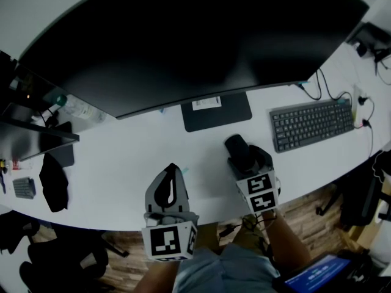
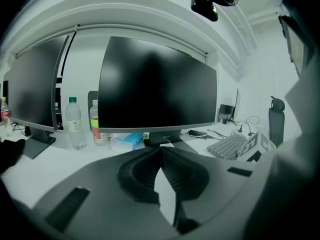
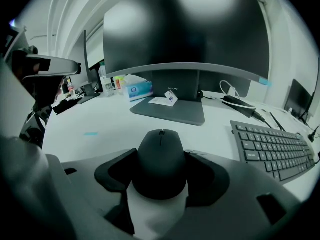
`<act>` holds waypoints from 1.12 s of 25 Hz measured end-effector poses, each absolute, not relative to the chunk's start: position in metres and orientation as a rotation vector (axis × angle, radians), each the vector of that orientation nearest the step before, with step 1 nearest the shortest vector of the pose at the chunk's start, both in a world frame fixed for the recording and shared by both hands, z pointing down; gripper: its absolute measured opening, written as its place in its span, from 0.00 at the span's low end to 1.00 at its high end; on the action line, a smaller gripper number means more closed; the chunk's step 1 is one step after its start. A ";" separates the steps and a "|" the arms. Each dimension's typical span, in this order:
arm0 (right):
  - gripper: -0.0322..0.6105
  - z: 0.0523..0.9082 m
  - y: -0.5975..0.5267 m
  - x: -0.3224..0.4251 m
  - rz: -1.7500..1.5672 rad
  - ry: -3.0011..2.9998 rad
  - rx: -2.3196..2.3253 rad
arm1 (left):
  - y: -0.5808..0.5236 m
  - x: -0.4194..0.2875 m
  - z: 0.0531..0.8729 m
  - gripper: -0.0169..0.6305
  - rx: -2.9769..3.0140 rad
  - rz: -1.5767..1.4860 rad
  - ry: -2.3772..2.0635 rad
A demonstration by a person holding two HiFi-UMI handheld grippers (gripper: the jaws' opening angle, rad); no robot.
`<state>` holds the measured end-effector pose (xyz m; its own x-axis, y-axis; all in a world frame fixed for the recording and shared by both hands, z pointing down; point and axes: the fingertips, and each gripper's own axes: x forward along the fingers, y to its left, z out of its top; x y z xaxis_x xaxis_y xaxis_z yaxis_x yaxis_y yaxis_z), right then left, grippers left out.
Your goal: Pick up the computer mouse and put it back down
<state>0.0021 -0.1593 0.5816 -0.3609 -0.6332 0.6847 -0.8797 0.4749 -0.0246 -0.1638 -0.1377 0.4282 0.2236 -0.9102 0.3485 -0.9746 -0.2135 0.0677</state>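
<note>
Mouse (image 3: 161,166) sits on the desk (image 1: 122,157) before the monitor stand (image 3: 172,111), your right gripper (image 3: 161,153) clamped on its sides. Your left gripper (image 2: 161,149) hovers alongside, fingers together, empty.

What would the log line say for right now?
right tool: shut on mouse | left tool: shut, empty | mouse: left of keyboard

The brand "Lenovo" stands in small pale letters on the neck of the monitor stand (image 3: 176,90), at twelve o'clock from the computer mouse (image 3: 160,164). The white card (image 3: 171,98) at the neck's foot and the bottle labels (image 2: 74,125) carry print too small to read.
</note>
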 end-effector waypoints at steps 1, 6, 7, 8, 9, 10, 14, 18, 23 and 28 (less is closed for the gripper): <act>0.52 0.582 -0.159 0.001 0.524 -2.117 1.239 | -0.137 -0.164 0.428 0.03 2.224 0.338 -1.776; 0.52 0.572 -0.159 -0.002 0.508 -2.146 1.208 | -0.132 -0.164 0.424 0.03 2.204 0.321 -1.801; 0.52 0.567 -0.159 -0.003 0.497 -2.155 1.206 | -0.132 -0.165 0.422 0.03 2.206 0.316 -1.807; 0.52 0.560 -0.161 -0.004 0.486 -2.165 1.204 | -0.131 -0.165 0.421 0.03 2.207 0.311 -1.815; 0.52 0.553 -0.162 -0.005 0.474 -2.179 1.205 | -0.130 -0.165 0.420 0.03 2.209 0.309 -1.823; 0.52 0.544 -0.163 -0.007 0.462 -2.196 1.206 | -0.129 -0.166 0.420 0.03 2.210 0.309 -1.833; 0.52 0.494 -0.170 -0.016 0.388 -2.292 1.207 | -0.124 -0.166 0.406 0.03 2.184 0.264 -1.884; 0.52 0.437 -0.171 -0.029 0.294 -2.409 1.183 | -0.123 -0.172 0.379 0.03 2.174 0.206 -1.981; 0.52 0.368 -0.168 -0.047 0.166 -2.560 1.129 | -0.123 -0.180 0.339 0.03 2.161 0.120 -2.116; 0.52 0.322 -0.163 -0.060 0.059 -2.653 1.061 | -0.115 -0.187 0.321 0.03 2.130 0.082 -2.210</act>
<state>-0.0596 -0.1627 0.3220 -0.6898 -0.6696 0.2753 -0.6811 0.7292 0.0668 -0.1873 -0.1154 0.3206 -0.0360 -0.9955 0.0881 -0.9993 0.0371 0.0107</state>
